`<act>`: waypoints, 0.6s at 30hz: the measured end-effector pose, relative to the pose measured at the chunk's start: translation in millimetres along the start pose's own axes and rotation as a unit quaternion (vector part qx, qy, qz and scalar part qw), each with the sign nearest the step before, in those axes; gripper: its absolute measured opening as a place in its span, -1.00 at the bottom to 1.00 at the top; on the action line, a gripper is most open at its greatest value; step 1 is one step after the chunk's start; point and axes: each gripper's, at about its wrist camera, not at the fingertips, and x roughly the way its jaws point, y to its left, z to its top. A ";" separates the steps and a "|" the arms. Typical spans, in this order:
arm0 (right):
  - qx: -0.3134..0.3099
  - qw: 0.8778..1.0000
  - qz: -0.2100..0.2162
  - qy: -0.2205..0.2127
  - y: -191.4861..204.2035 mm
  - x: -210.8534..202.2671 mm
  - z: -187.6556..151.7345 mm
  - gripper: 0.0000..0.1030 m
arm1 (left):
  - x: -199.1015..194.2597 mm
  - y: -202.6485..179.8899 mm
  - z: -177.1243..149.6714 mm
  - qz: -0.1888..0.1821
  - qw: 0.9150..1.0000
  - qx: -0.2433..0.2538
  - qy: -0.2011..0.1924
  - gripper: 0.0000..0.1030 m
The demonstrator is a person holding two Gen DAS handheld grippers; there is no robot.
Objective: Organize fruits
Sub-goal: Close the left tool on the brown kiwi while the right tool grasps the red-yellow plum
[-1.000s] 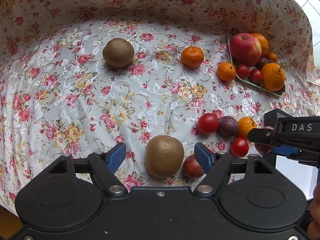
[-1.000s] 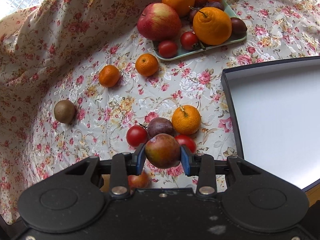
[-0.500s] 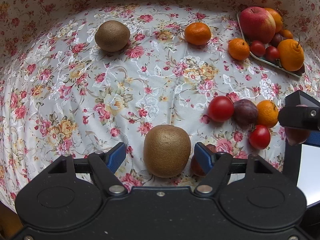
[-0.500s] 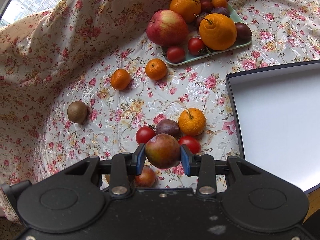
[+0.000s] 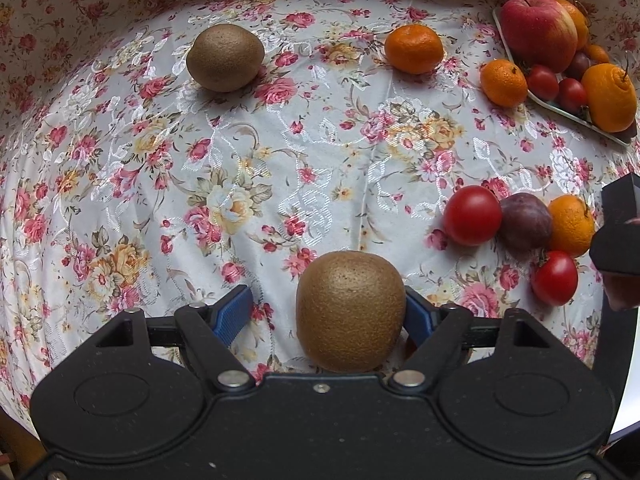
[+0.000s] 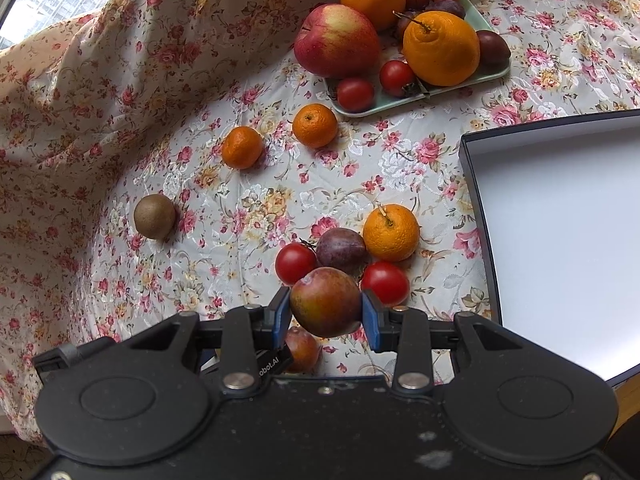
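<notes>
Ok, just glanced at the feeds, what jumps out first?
The right claw grips a reddish round plum above the flowered cloth. The open left claw has just widened around a brown fuzzy kiwi. Far back, a pale green tray holds a heap of fruit.

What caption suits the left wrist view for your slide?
Left gripper with jaws open around a kiwi on the floral cloth, loose fruit beyond.

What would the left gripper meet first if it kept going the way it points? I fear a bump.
Probably the kiwi between the open left gripper's fingers, then the cloth under it.
</notes>
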 end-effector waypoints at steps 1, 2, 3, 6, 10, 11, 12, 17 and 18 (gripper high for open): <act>-0.001 1.000 -0.002 0.001 1.0 0.7 -0.3 -0.25 | 0.5 0.4 0.3 -0.001 1.000 -0.001 0.001 0.59; -0.002 1.000 -0.005 0.001 1.7 1.2 -0.7 -0.25 | 1.2 0.8 0.7 -0.002 1.000 -0.002 0.001 0.59; -0.005 1.000 -0.006 0.001 3.0 2.0 -1.0 -0.25 | 1.4 0.8 0.6 -0.004 1.000 -0.001 0.002 0.58; -0.011 1.000 -0.007 0.004 5.7 4.6 -0.3 -0.25 | 3.2 1.9 1.8 -0.005 1.000 -0.007 0.002 0.57; -0.005 1.000 0.004 0.010 5.6 5.6 1.7 -0.25 | 1.1 8.8 1.7 -0.013 0.999 -0.035 -0.002 0.48; -0.005 1.000 0.006 0.011 6.0 5.6 1.8 -0.25 | -0.4 9.8 1.7 -0.018 0.999 -0.036 -0.002 0.43; -0.006 1.000 0.006 0.011 6.4 5.7 1.8 -0.25 | -2.5 10.2 1.8 -0.024 0.999 -0.035 -0.002 0.29; -0.008 1.000 0.005 0.013 8.7 7.3 1.5 -0.25 | -9.0 11.7 2.0 -0.035 0.998 -0.046 0.004 0.12; -0.008 1.000 0.006 0.013 8.7 7.3 1.6 -0.25 | -10.0 13.0 2.0 -0.036 0.998 -0.049 0.004 0.12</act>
